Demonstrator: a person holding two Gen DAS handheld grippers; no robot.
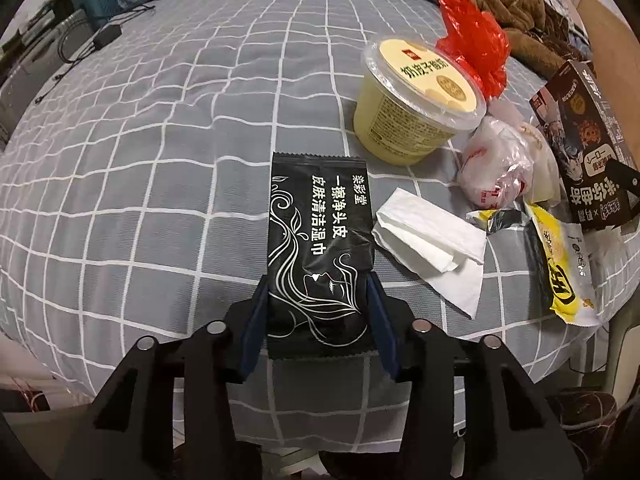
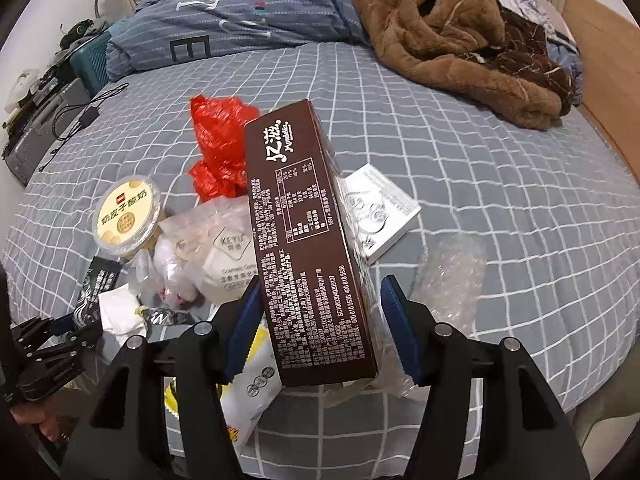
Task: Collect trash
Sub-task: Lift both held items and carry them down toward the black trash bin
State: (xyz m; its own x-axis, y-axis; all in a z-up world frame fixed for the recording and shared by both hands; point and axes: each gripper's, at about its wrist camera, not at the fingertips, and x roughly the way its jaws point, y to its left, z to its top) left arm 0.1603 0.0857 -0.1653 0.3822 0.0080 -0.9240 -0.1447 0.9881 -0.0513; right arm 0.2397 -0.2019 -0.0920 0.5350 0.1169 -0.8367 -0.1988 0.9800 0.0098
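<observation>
2 grippers work over a bed (image 1: pixel 132 168) with a grey checked sheet; the left gripper (image 1: pixel 318 304) has its jaws pinching 1 black wet-wipe sachet (image 1: pixel 316 248) by its long edges, while the right gripper (image 2: pixel 320 316) has its jaws clamped on the sides of 1 brown snack box (image 2: pixel 304 248), its far end tilted up off the sheet. The loose trash lies in 1 cluster near the bed's edge: 1 yellow yogurt cup (image 1: pixel 416 100) with its clear lid on, contents hidden; 1 red plastic bag (image 1: pixel 472 44); 1 crumpled white plastic bag (image 1: pixel 496 168); 1 folded white tissue (image 1: pixel 436 244); 1 yellow-and-white snack wrapper (image 1: pixel 560 264). Only the right wrist view shows 1 white booklet (image 2: pixel 384 216) beside the box, 1 clear bubble-wrap piece (image 2: pixel 448 280) and 1 white cosmetic pouch (image 2: pixel 228 256); it also shows the left gripper from the side, with a person's fingers (image 2: pixel 44 420) beneath it. 1 brown fleece garment (image 2: pixel 460 40) and 1 blue striped duvet (image 2: pixel 248 12) lie well apart, at the bed's far end.
</observation>
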